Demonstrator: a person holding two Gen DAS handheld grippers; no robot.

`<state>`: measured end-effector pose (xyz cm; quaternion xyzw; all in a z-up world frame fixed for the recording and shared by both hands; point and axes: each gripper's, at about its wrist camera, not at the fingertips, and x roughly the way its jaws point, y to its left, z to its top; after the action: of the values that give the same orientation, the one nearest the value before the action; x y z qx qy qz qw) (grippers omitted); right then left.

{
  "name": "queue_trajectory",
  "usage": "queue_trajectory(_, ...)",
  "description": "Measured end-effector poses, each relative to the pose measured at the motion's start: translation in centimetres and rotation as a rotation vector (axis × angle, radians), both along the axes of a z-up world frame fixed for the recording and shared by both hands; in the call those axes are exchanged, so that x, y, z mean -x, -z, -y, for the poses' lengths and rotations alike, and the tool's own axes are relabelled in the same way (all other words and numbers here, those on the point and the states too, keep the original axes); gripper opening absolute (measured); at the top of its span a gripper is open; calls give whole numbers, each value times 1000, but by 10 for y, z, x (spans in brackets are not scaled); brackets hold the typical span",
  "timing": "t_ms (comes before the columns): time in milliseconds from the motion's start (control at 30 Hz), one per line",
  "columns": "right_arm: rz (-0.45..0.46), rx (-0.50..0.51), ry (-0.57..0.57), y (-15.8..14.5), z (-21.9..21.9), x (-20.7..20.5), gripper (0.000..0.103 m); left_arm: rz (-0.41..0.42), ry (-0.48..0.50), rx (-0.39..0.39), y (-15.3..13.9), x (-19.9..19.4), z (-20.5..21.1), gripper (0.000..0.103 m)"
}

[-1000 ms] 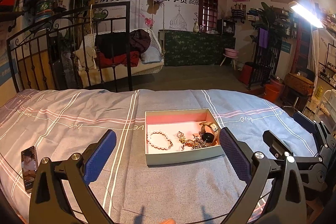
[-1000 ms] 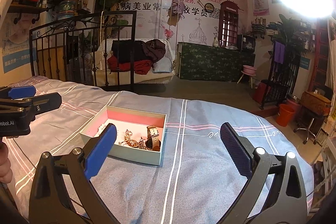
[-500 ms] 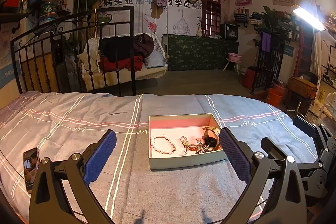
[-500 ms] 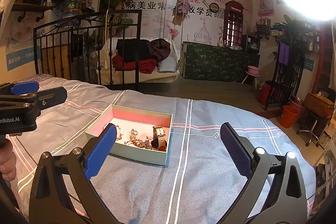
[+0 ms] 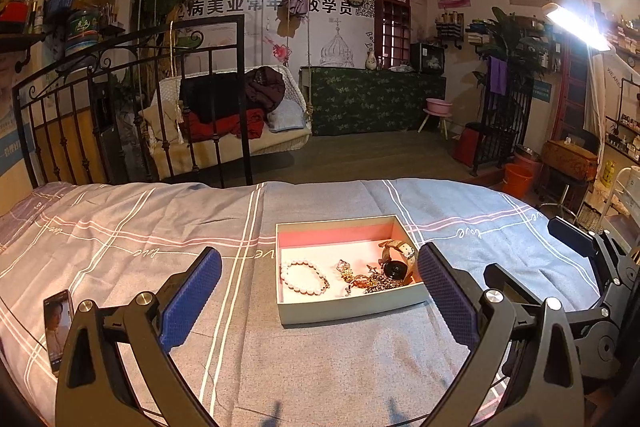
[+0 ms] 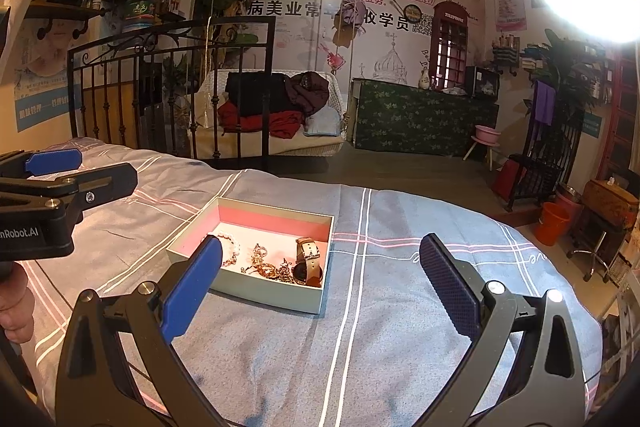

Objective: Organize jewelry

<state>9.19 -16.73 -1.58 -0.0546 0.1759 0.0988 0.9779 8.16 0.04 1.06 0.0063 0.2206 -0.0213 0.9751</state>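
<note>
We are seeing warm, dim room light. A tube lamp (image 5: 576, 27) is blazing at upper right, blowing out into white glare in the right wrist view. Fisheye distortion is bending the edges, and black vignetting is darkening the corners. The focus is staying sharp on the bedspread (image 5: 120, 239).

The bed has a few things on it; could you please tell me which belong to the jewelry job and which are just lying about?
For the job:
box
pearl bracelet
watch
tangle of chains
left gripper and right gripper, both open and empty

Just lying about:
phone
clothes on the swing seat
pink basin
orange bucket
</note>
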Motion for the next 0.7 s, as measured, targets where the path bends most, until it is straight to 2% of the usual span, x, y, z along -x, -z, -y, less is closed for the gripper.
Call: queue_trajectory(700,-6,5,-7,3,-1,-1,97,-10,10,-5,3,0,2,97)
